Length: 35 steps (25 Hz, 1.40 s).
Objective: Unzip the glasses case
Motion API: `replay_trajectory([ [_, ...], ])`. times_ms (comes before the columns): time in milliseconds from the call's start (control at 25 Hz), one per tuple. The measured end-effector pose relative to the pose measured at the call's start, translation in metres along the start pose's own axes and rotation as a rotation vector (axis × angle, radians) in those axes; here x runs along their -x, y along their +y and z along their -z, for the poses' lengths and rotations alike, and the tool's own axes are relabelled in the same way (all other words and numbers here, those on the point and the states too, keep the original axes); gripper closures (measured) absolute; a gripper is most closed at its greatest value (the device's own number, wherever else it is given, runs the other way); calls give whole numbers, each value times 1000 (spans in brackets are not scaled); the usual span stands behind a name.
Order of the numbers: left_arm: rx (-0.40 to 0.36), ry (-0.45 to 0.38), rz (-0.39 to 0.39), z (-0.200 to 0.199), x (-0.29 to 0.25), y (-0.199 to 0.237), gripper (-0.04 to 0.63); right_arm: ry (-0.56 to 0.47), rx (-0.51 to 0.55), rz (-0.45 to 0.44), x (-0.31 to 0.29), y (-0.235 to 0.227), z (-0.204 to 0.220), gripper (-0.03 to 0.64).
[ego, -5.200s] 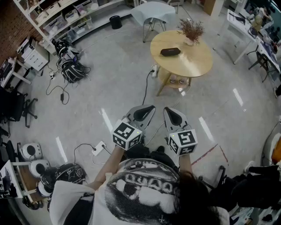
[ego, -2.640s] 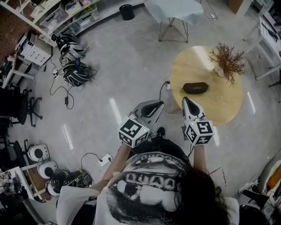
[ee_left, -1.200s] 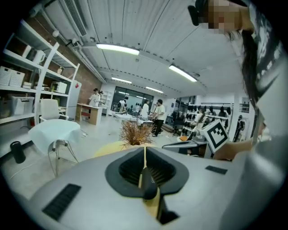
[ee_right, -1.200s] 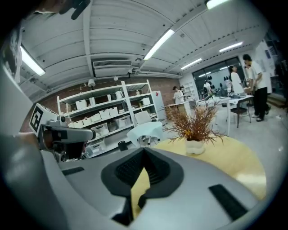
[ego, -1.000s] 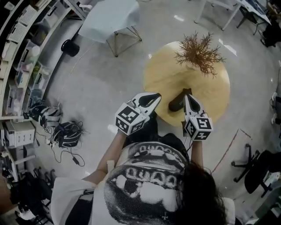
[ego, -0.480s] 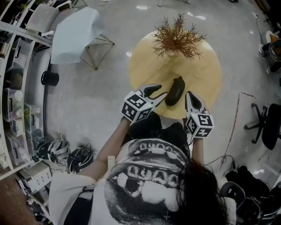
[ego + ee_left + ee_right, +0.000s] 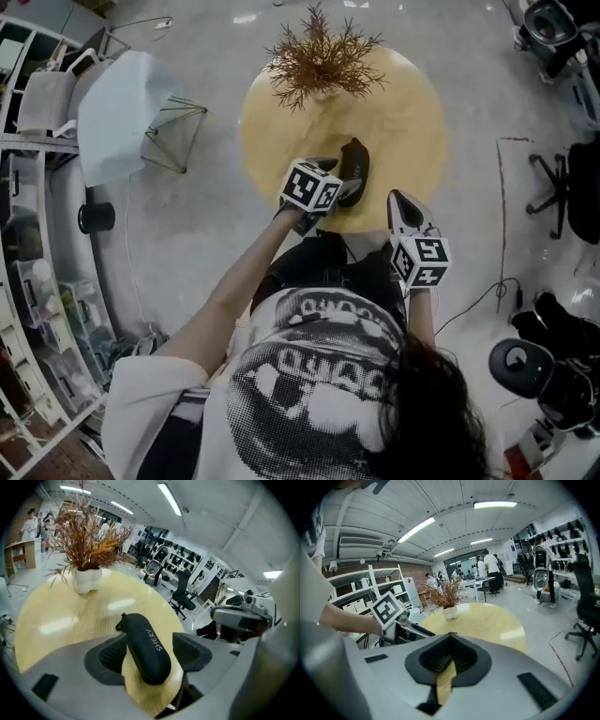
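A white-draped chair stood on the floor at the far left, well apart from the round wooden table where a vase of dried branches sat near the far rim. At the table's near edge, the person's left gripper had its jaws spread, having just been opening, with the near end of the black glasses case lying between them. In the left gripper view the pads looked not to be pressing: a gap showed on the right side of the case, while contact on the left could not be ruled out. The case lay flat on the tabletop, its long axis running away from that gripper and angled slightly left, with a small loop or zipper pull at the far end. To the right, the right gripper hung over the table's near rim with its jaws pressed together on nothing, clearly apart from the case. The left hand was much the nearer, and it looked placed to steady the case for the zipper.
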<state>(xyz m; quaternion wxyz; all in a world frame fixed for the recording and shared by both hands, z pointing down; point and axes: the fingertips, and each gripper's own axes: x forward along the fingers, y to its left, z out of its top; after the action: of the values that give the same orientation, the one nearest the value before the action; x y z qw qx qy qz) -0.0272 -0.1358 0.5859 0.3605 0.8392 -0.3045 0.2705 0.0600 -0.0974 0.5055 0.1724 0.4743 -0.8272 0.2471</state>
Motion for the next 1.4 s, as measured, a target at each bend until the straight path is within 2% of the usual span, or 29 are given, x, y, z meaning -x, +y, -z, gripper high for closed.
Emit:
replay_trajectory([
  [200, 65, 92, -5, 6, -33, 13, 272, 0, -29, 36, 15, -9, 15, 617],
  [320, 55, 150, -34, 9, -44, 19, 265, -1, -46, 49, 20, -14, 22, 617],
  [400, 78, 178, -34, 12, -49, 19, 258, 4, -49, 48, 22, -16, 27, 617],
  [600, 274, 199, 28, 20, -61, 15, 249, 43, -35, 22, 17, -11, 40, 617],
  [720, 340, 181, 50, 20, -60, 16, 261, 77, -16, -8, 10, -5, 48, 617],
  [840, 459, 124, 66, 18, -57, 18, 265, 119, 32, -39, 2, 4, 58, 617],
  [960, 662, 39, 117, 15, -51, 17, 267, 180, 109, -76, -8, 16, 71, 601],
  [1120, 890, -50, 187, 14, -44, 15, 270, 272, 214, -116, -22, 27, 92, 496],
  [1200, 977, -80, 206, 15, -41, 15, 272, 314, 272, -114, -29, 28, 101, 459],
  [1280, 1048, -110, 219, 17, -38, 16, 275, 342, 322, -100, -35, 27, 105, 459],
  [1400, 1114, -136, 230, 20, -35, 18, 278, 360, 355, -80, -43, 25, 106, 459],
])
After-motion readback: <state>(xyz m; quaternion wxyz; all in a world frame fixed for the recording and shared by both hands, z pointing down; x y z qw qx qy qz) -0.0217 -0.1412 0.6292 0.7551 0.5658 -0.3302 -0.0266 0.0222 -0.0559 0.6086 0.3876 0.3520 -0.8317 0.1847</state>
